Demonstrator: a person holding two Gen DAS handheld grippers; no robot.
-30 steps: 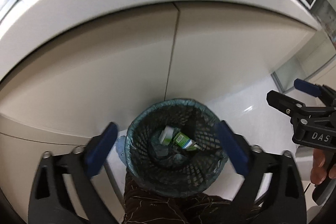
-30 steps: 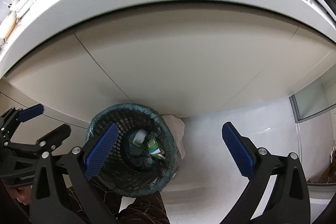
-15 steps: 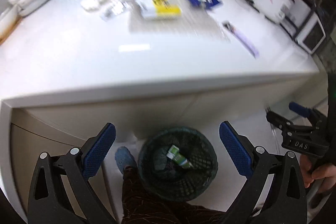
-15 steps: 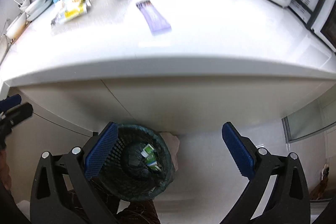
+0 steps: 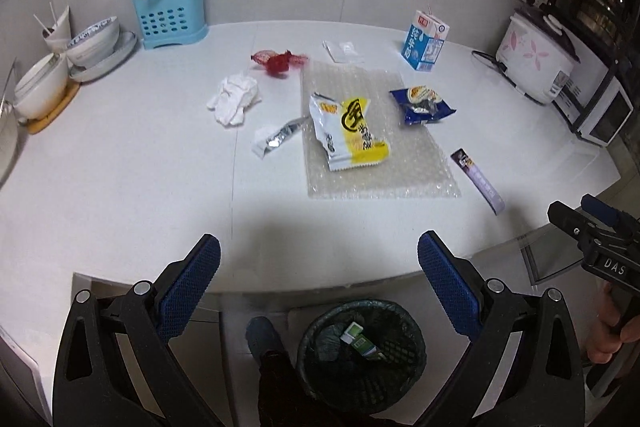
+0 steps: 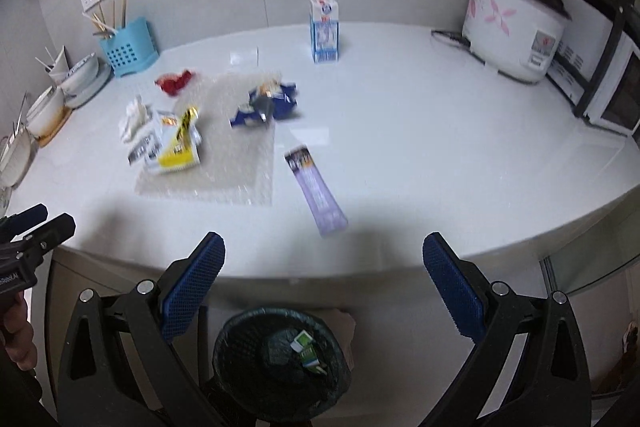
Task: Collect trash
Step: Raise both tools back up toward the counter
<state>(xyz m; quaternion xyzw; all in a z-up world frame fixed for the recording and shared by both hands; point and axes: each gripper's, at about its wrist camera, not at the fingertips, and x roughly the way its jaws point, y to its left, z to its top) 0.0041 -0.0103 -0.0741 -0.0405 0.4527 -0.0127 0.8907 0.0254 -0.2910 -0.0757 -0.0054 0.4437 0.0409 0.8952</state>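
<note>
**Light wrappers on the desk, both grippers empty above the bin**

The left gripper (image 5: pixel 318 259) and right gripper (image 6: pixel 324 263) both stand wide apart with nothing between their blue pads, poised over the near edge of the desk (image 5: pixel 120 187). The mesh trash bin (image 5: pixel 362 351) sits on the floor below, already holding a green-and-white carton.

The trash lies mid-desk: a yellow-and-white snack bag (image 5: pixel 350 131) resting on a bubble wrap sheet (image 5: pixel 400 171), a blue wrapper (image 5: pixel 422 105), a purple sachet (image 6: pixel 316 197) nearest the edge, a silver packet (image 5: pixel 276 139), crumpled tissue (image 5: pixel 234 99), a red wrapper (image 5: pixel 278 61).

All look featherlight, limp and slick; pinching a raised crinkled edge or corner should serve best. The flat sachet likely needs an end grip.

The upright milk carton (image 5: pixel 424 41) bears blue Chinese characters, too small to read; the other gripper's body shows "DAS".
</note>
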